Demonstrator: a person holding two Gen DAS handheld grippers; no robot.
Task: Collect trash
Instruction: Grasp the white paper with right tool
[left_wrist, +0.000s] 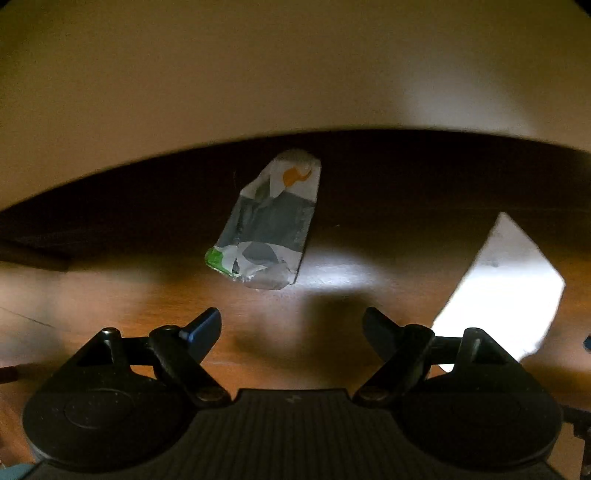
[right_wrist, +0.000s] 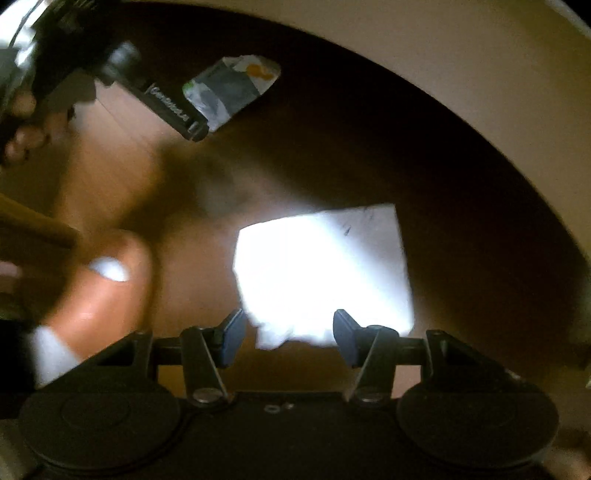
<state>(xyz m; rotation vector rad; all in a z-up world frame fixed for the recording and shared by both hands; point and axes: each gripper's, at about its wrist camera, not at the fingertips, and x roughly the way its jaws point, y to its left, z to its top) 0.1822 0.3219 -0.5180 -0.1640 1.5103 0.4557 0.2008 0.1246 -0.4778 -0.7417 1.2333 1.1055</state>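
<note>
A crumpled grey and white wrapper (left_wrist: 267, 221) with green and orange marks lies flat on the brown wooden floor, just ahead of my left gripper (left_wrist: 291, 328), which is open and empty. The wrapper also shows in the right wrist view (right_wrist: 231, 88), with the left gripper's body (right_wrist: 170, 107) beside it. A white sheet of paper (right_wrist: 325, 269) lies on the floor right in front of my right gripper (right_wrist: 288, 334), which is open, its near edge between the fingertips. The paper shows at the right in the left wrist view (left_wrist: 502, 280).
A beige wall or furniture face (left_wrist: 295, 66) rises just behind the wrapper, with dark shadow under it. The person's bare knee and white sock (right_wrist: 99, 295) are at the left of the right gripper. The wooden floor (left_wrist: 110, 295) spreads to the left.
</note>
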